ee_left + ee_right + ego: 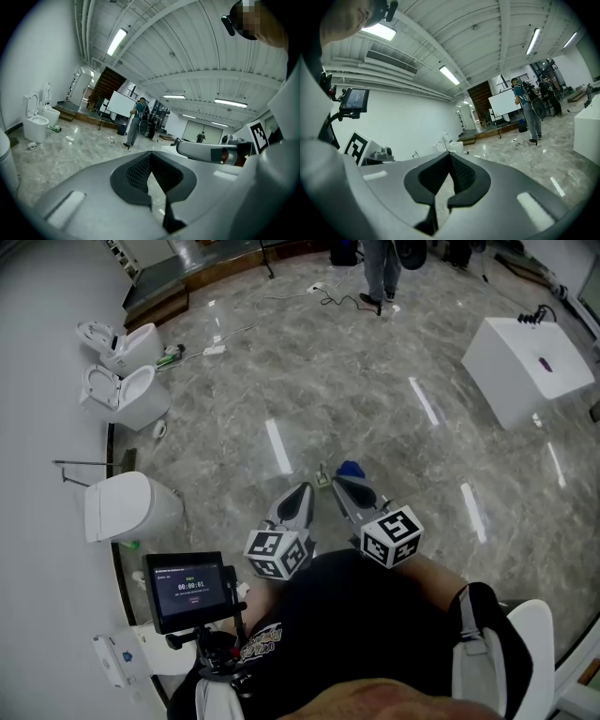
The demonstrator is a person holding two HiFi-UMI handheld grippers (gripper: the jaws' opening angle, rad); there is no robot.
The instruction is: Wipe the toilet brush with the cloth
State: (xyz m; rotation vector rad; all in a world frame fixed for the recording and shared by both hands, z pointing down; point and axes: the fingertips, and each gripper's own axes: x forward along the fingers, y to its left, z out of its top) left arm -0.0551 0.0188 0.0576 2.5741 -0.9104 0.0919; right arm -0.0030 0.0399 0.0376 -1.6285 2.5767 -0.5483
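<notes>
Nearest us, on our side of the shut toilet, a monitor sits on a stand by our chest. Right of that toilet we hold both grippers side by side over the marble floor, close together but apart. The left gripper has its jaws clenched tip to tip on nothing, and the right gripper is clenched and empty too. Each gripper's own grey body blocks the floor beneath it in its own view, so only the head view shows what lies there. Just past the right gripper's tip, further right of the toilet, lies the blue cloth; we cannot tell whether it touches the tip. A small pale thing sits beside it, between the two tips, and we cannot tell whether it is the brush. Beyond the shut toilet, along the same wall, stand two open toilets. Far right of it stands a white box. Farthest off, a person stands by a cable.
</notes>
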